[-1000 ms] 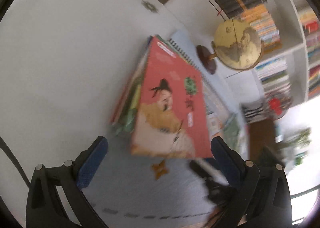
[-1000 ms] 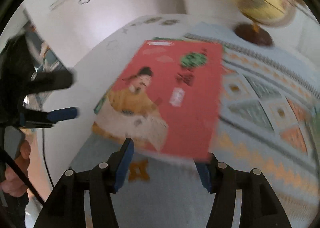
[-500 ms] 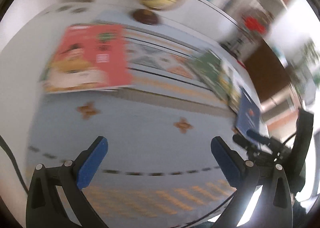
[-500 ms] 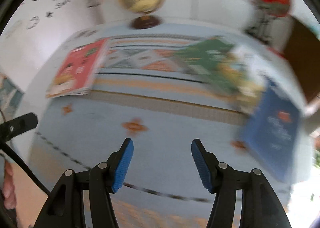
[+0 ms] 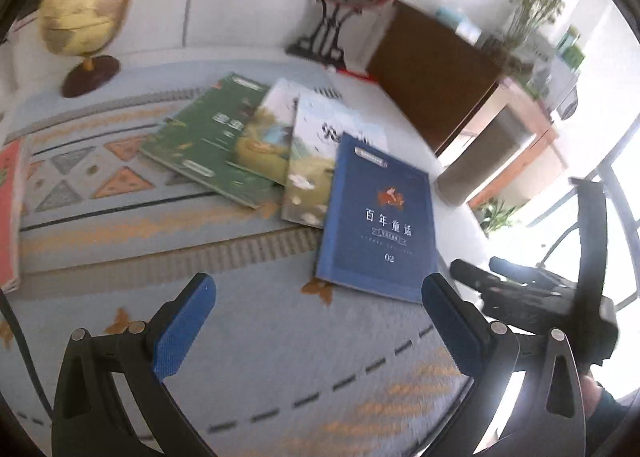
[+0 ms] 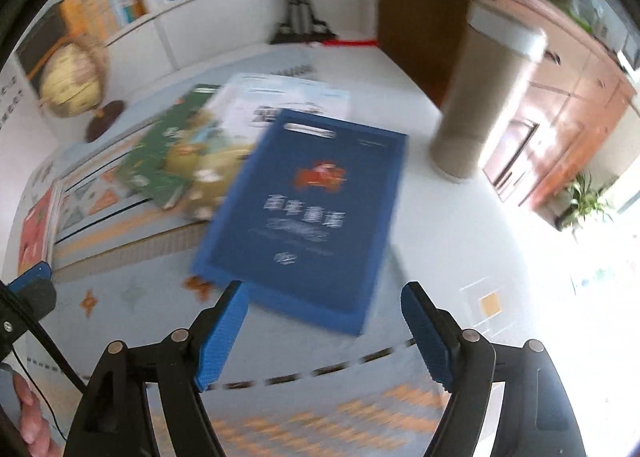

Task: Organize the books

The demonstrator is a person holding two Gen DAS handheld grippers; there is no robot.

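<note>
Both tongs swung off the red book (image 5: 9, 213), left at rug's (image 5: 280, 357) far left. Right tongs (image 6: 322, 333) just spread wider, left tongs (image 5: 316, 321) spread, both empty. Blue book (image 6: 304, 213), topmost of fanned pile, judged next pick.

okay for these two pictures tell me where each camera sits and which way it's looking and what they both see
Left wrist: on the left gripper, aimed down over the rug at the blue book and fanned books; its own open jaws and the right gripper show.
Right wrist: on the right gripper, jaws open and empty, having just widened, facing the blue book; a hand shows lower left.
Shared: blue book, green book, globe.
</note>
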